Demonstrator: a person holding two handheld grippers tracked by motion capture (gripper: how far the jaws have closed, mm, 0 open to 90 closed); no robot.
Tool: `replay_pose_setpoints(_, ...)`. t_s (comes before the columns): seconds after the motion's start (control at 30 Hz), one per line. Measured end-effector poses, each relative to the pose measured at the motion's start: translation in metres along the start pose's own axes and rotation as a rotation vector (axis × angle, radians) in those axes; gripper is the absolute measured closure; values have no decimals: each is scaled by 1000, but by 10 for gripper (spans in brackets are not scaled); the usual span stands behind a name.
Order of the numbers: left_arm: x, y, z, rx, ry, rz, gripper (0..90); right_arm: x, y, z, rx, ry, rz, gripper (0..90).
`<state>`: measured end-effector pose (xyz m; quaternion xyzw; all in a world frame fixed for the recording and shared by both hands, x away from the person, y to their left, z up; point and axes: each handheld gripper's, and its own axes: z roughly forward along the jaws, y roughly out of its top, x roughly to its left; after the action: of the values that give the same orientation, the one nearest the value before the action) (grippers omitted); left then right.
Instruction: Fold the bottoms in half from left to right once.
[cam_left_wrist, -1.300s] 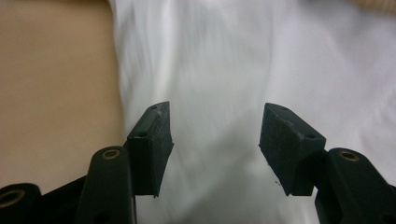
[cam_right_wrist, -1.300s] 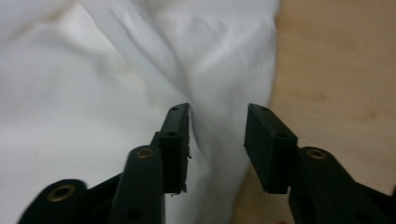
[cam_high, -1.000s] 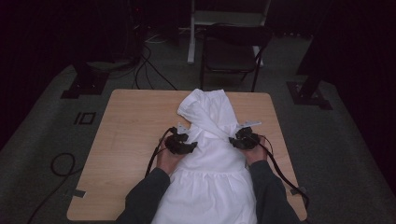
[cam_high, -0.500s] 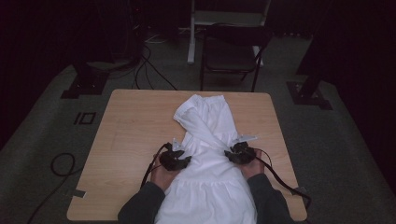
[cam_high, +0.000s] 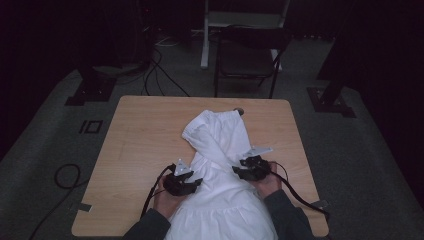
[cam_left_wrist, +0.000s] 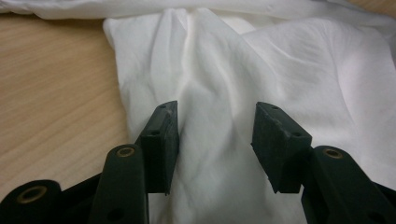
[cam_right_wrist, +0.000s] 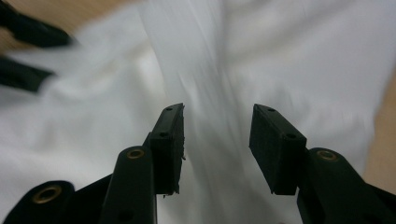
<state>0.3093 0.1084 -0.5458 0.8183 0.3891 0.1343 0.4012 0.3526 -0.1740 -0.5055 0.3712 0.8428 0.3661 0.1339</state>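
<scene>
Left gripper (cam_left_wrist: 215, 140) jaws spread wide, nothing pinched between them, poised just over a raised fold of the white garment (cam_left_wrist: 280, 70). Right gripper (cam_right_wrist: 215, 140) jaws likewise parted and empty, white cloth behind the gap; picture smeared there, so contact with the fabric hard to judge, possibly none. Dark shapes at the upper left of the right gripper view, too blurred to name. From the high view: left gripper (cam_high: 196, 182) at the garment's left edge, right gripper (cam_high: 239, 172) at its right edge, both pointing inward toward each other across the narrowed middle of the cloth. White garment (cam_high: 220, 145) lying along the centre of the wooden table (cam_high: 145, 135), gathered elastic end away from the person, wider gathered part trailing over the near edge between two dark sleeves. Black cables looping from each gripper over the tabletop. Dark folding chair (cam_high: 247, 57) beyond the far edge, on grey carpet.
</scene>
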Motion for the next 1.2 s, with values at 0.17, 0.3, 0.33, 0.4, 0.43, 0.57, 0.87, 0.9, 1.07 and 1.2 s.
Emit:
replay_pose_setpoints(0.17,-1,0,6,10,9,-3,515,7,32,9,-30,16,-60,569)
replay_pose_setpoints(0.3,-3,-2,11,25,15,5,527,18,55,38,-26,55,-103,589)
replay_pose_setpoints(0.33,-4,-2,11,25,19,10,528,19,57,42,-26,60,-106,589)
replay_pose_setpoints(0.4,-4,-3,11,27,23,17,535,22,60,55,-8,60,-123,563)
replay_pose_setpoints(0.43,-5,-3,11,24,26,20,539,24,60,61,8,53,-131,542)
replay_pose_setpoints(0.57,-7,-4,12,23,40,26,547,24,59,82,40,50,-123,444)
replay_pose_setpoints(0.87,-12,-6,12,14,70,49,554,8,71,80,3,-14,-67,846)
replay_pose_setpoints(0.9,-12,-6,12,14,69,51,554,1,73,73,-32,-22,-39,851)
replay_pose_setpoints(1.07,-13,-7,13,14,73,59,554,-54,65,42,-159,-61,218,874)
replay_pose_setpoints(1.2,-13,-6,13,14,75,61,553,-86,42,34,-141,-115,335,875)
